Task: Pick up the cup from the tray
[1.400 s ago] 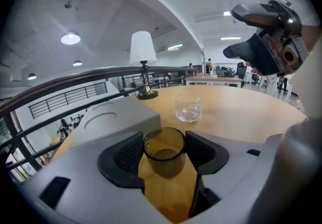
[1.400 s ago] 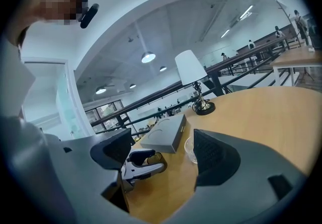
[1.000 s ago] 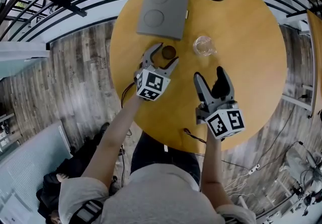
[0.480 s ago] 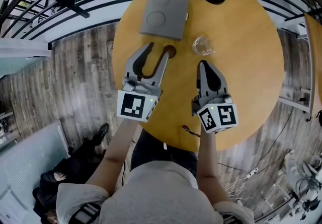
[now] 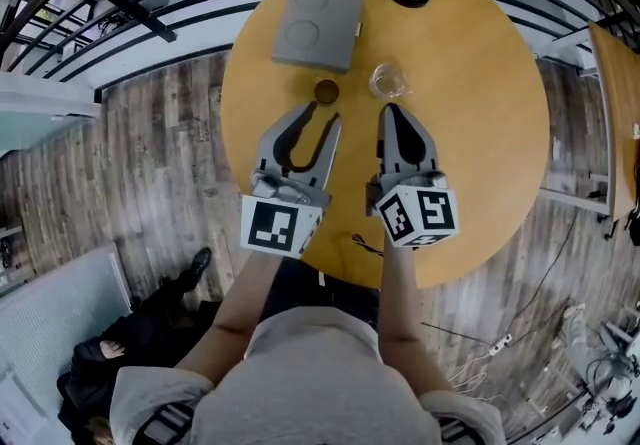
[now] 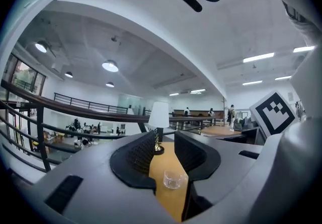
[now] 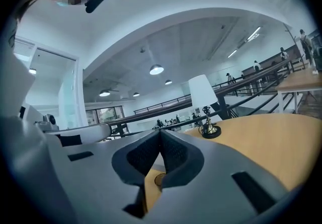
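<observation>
A second ago the left tongs stood wide around the brown cup. They have since drawn back toward the person, so the cup now sits free on the tabletop just ahead of their tips. Their jaws have narrowed and are closing, with nothing between them. The right tongs, spread open a second ago, have shut empty. They have also come in beside the left pair, and their tip now lies close behind the glass.
</observation>
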Motion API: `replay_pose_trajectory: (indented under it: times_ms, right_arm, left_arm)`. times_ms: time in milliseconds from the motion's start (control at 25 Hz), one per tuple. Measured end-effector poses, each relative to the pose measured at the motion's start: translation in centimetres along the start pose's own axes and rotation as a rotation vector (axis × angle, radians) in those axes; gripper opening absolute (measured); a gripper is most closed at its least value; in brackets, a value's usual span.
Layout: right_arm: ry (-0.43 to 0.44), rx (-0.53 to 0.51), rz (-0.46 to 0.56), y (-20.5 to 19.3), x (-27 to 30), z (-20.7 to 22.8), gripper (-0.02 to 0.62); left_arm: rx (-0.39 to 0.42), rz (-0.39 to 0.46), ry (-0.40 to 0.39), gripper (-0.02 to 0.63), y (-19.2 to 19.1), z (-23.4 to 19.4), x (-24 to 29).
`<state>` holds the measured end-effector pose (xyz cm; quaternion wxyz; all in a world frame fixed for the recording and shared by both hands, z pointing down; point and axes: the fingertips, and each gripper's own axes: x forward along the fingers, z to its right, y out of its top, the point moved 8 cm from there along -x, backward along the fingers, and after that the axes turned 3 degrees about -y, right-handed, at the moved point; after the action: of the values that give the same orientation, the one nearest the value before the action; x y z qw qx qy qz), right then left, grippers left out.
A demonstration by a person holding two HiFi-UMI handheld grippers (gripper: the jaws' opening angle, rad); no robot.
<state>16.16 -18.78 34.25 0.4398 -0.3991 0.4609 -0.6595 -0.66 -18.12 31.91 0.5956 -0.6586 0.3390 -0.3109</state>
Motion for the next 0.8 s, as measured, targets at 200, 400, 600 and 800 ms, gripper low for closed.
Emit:
replay_pose_trajectory:
  times_ms: [200, 400, 600, 800]
  right_arm:
    - [-0.012, 0.004, 0.020, 0.8, -1.3, -0.2, 0.006]
    - [-0.002, 0.000, 0.035, 1.4, -2.3, -0.6, 0.006]
    - [0.003, 0.007, 0.041, 1.5, -3.0, -0.8, 0.006]
    - [0.005, 0.017, 0.036, 0.7, -3.4, -0.9, 0.006]
  left_arm:
    - [0.016, 0.006, 0.008, 0.127, 0.9, 1.0, -1.1]
    - [0.027, 0.014, 0.013, 0.127, 1.5, 2.0, -2.0]
    - [0.047, 0.016, 0.012, 0.127, 1.7, 2.8, -2.6]
    - [0.058, 0.002, 0.020, 0.123, 0.8, 3.1, -3.3]
